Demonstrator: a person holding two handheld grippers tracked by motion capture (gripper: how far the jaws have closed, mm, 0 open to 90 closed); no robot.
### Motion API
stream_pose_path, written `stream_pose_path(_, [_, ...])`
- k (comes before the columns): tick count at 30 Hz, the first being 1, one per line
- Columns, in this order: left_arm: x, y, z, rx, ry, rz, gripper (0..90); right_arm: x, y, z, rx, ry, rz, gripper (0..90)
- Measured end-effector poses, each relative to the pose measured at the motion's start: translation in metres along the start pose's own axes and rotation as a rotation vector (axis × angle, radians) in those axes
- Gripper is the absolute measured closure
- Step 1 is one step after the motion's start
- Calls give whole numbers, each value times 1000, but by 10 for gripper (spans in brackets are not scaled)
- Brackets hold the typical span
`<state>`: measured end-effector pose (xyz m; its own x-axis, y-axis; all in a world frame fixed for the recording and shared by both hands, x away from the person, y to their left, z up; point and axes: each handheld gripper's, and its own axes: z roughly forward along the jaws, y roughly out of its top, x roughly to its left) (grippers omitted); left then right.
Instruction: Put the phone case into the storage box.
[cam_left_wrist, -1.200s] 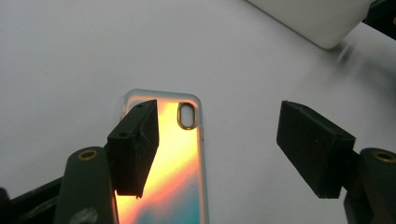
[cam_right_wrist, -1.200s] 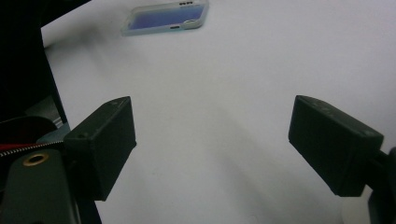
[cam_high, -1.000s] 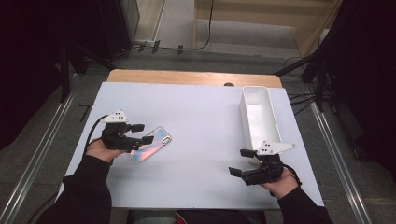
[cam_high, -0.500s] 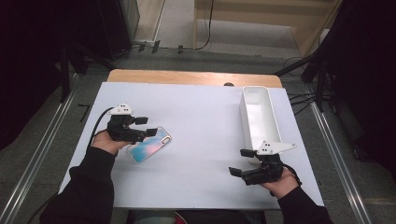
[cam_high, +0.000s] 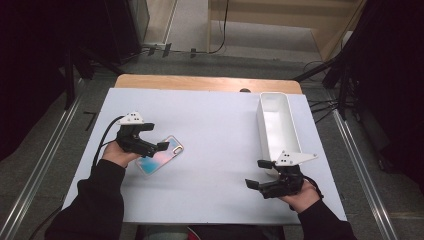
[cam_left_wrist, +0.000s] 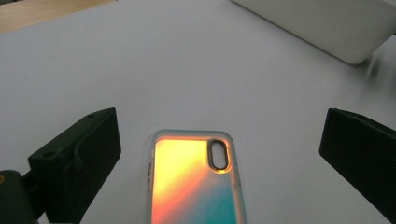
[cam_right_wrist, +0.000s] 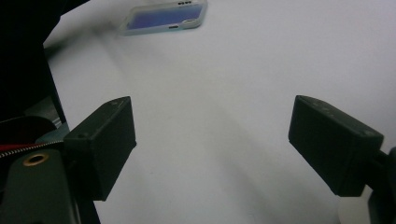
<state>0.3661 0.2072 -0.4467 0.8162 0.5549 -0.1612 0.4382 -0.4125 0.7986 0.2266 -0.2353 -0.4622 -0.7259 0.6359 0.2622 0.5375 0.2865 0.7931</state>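
A phone (cam_high: 160, 156) in a clear case with an orange-to-teal back lies flat on the left half of the white table (cam_high: 215, 125). My left gripper (cam_high: 156, 136) hovers at its near-left end, open. In the left gripper view the phone (cam_left_wrist: 194, 182) lies between the spread jaws of the left gripper (cam_left_wrist: 218, 123) without touching either, camera cutout pointing away. My right gripper (cam_high: 256, 174) stands open over bare table at the front right, holding nothing. The right gripper view shows its wide gap (cam_right_wrist: 212, 109) and the phone (cam_right_wrist: 163, 16) far off.
A long white tray (cam_high: 290, 135) lies lengthwise at the right, just beyond my right gripper, and appears empty; its end shows in the left gripper view (cam_left_wrist: 327, 28). A wooden strip (cam_high: 207, 82) borders the far edge. Dark stands flank both sides on the floor.
My left gripper has shifted slightly toward the far side and its jaws stand a little wider beside the phone. The phone and the right gripper have stayed put.
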Motion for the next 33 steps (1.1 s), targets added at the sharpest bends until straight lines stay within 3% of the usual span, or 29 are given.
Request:
stream_pose_path(5, [0,-3,3,18,11,-2,0,0,0,-1,1,-2,1,136])
stream_pose_path(11, [0,-8,3,-3,14,-7,4,0,0,-1,2,-3,-1,136])
stream_pose_path(25, [1,-23,9,14,16,-28,4,0,0,0,5,-1,2,136])
stream_pose_path(33, [2,-31,16,52,29,-35,4,1,0,1,3,-3,-4,136])
